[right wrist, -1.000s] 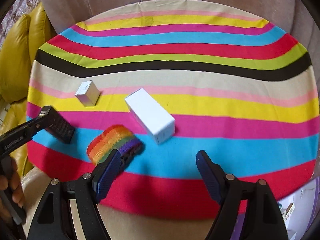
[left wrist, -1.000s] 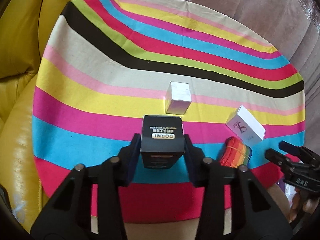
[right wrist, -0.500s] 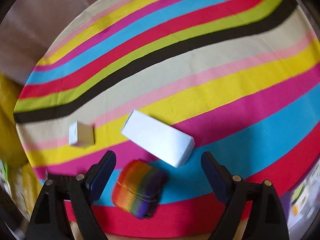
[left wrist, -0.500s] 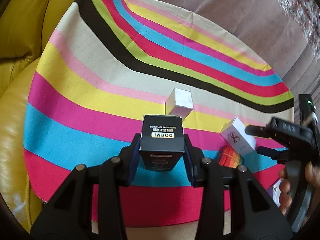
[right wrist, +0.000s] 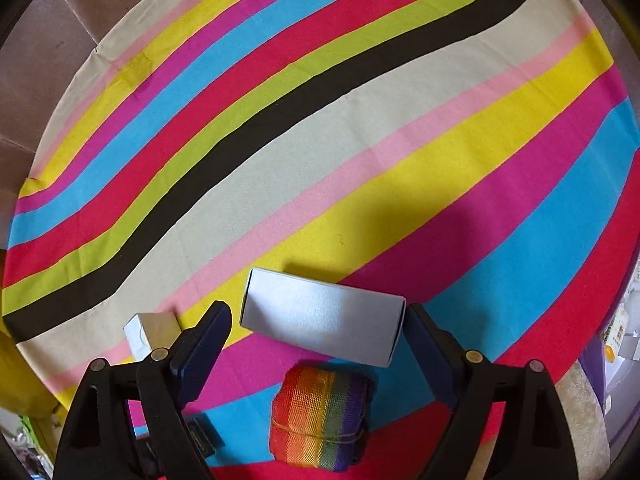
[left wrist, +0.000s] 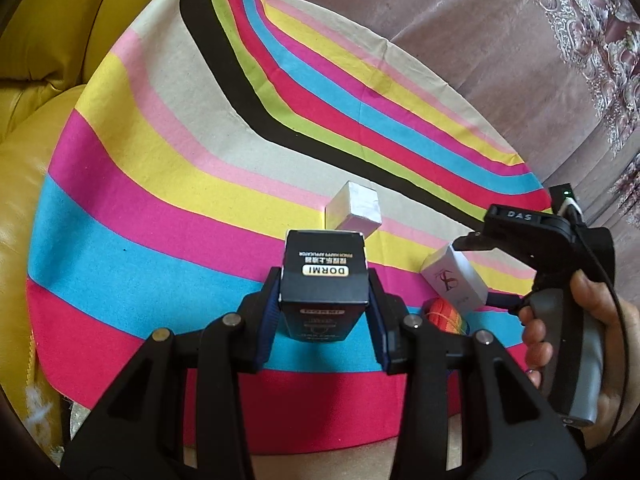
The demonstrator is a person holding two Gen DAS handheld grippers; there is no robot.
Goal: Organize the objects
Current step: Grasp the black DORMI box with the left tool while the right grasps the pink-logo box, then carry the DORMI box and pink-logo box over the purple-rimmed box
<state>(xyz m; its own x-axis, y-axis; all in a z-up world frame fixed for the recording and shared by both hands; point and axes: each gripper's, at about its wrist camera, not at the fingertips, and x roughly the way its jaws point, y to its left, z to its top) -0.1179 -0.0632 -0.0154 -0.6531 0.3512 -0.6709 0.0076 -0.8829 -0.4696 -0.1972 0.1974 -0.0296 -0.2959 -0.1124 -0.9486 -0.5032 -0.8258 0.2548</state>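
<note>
My left gripper (left wrist: 324,300) is shut on a black DORMI box (left wrist: 323,270), held over the striped round table (left wrist: 160,184). A small silver box (left wrist: 354,210) lies just beyond it. My right gripper (right wrist: 318,332) is open, its fingers on either side of a long white box (right wrist: 322,322) that lies on the cloth. The white box also shows in the left wrist view (left wrist: 456,280), under the right gripper body (left wrist: 560,264). A rainbow fabric roll (right wrist: 320,420) lies just in front of the white box, between my right gripper's arms. The small silver box (right wrist: 150,332) sits left of the left finger.
A yellow leather seat (left wrist: 36,80) borders the table on the left. A brown patterned sofa cover (left wrist: 520,60) runs behind the table. Shelves with small items (right wrist: 624,336) show past the table's right edge.
My right gripper has moved forward and down over the white box, which now lies between its fingers. My left gripper has kept hold of the black box and swung its view to the left.
</note>
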